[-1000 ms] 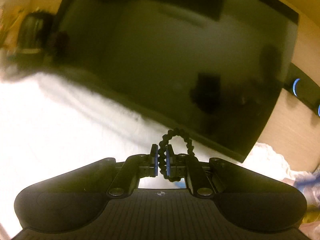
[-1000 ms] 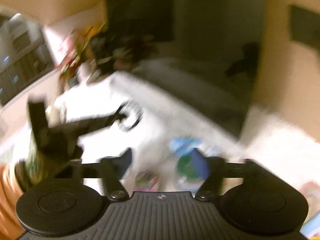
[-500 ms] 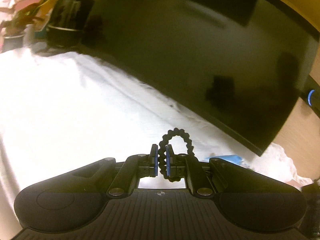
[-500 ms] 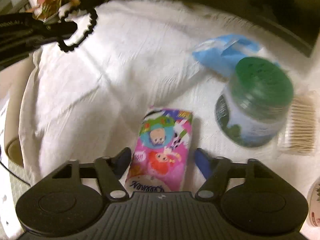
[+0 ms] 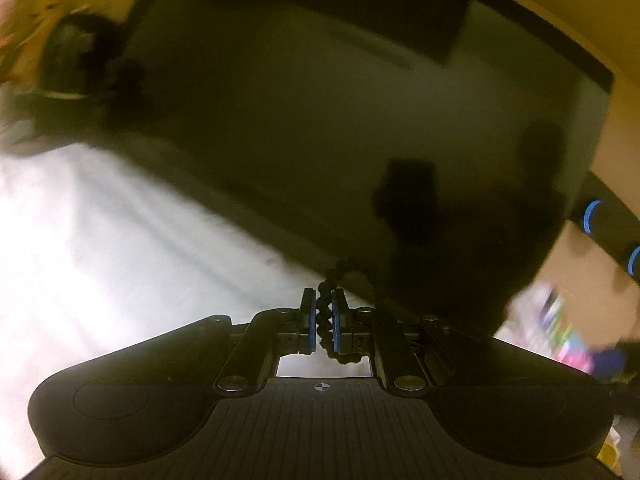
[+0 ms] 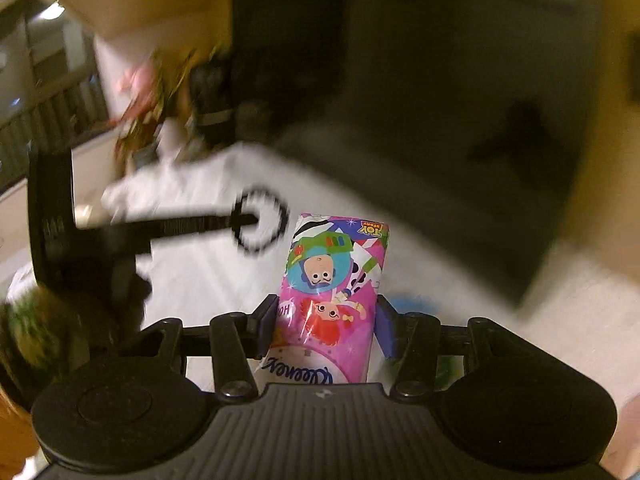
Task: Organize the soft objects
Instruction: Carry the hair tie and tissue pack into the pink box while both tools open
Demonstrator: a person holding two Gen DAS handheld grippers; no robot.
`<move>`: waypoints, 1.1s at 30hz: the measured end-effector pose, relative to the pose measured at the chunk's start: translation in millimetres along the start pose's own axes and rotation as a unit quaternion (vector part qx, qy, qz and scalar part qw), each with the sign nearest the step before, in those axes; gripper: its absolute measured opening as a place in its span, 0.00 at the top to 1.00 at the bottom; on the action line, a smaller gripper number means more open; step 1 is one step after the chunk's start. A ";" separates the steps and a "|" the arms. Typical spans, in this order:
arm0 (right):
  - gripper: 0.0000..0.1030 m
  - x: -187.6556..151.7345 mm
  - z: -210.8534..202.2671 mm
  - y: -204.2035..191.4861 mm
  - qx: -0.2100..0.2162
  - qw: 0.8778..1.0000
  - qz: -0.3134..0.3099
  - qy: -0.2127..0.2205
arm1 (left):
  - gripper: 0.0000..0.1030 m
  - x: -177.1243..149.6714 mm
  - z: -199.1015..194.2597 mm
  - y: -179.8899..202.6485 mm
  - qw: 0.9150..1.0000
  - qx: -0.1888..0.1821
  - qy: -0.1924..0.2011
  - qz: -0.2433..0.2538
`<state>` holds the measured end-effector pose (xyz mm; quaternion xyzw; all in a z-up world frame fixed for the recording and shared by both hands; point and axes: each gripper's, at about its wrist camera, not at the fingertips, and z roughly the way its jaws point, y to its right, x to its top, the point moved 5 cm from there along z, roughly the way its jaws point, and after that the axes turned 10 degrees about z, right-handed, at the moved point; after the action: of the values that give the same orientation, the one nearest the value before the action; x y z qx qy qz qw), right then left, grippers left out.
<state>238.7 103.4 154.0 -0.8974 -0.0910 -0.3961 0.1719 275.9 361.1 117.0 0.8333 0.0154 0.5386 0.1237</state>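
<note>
- Left gripper: jaws clenched on a black, ring-shaped, knobbly hair tie. The loop of the tie projects above and to the right of the blue pads, against the lower edge of a large dark flat screen.
- In the right wrist view, the left gripper enters from the left as a blurred black bar, with the hair tie at its tip, above the white cloth-covered surface.
- Right gripper: jaws closing, with a soft pink plastic-wrapped pack of pocket tissues printed with cartoon figures between them. Both blue pads lie against the sides of the pack. The pack is lifted clear of the white cloth and stands upright in the grip, its print upside down.
- The tissue pack sits just right of the hair tie, apart from it.
- Background left: blurred pink and green plants beside a dark rounded object.
- The left wrist view is motion-blurred; items at its right edge cannot be identified.
</note>
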 end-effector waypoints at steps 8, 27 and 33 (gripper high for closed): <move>0.52 45.4 -92.5 80.7 -0.078 0.992 0.055 0.085 | 0.91 21.7 23.9 96.0 0.995 -0.091 0.000 0.040; 0.51 -5.1 -278.7 245.7 -0.268 0.944 0.160 0.106 | 0.90 -40.8 61.1 388.4 0.918 -0.362 -0.129 0.101; 0.51 -43.6 -261.4 301.0 -0.244 0.925 0.282 0.067 | 0.85 -131.1 117.8 423.3 0.902 -0.310 -0.279 0.112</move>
<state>121.9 -275.5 214.5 -0.8717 0.2771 -0.4001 0.0576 281.6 -92.3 48.2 0.8655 -0.2809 0.2716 0.3135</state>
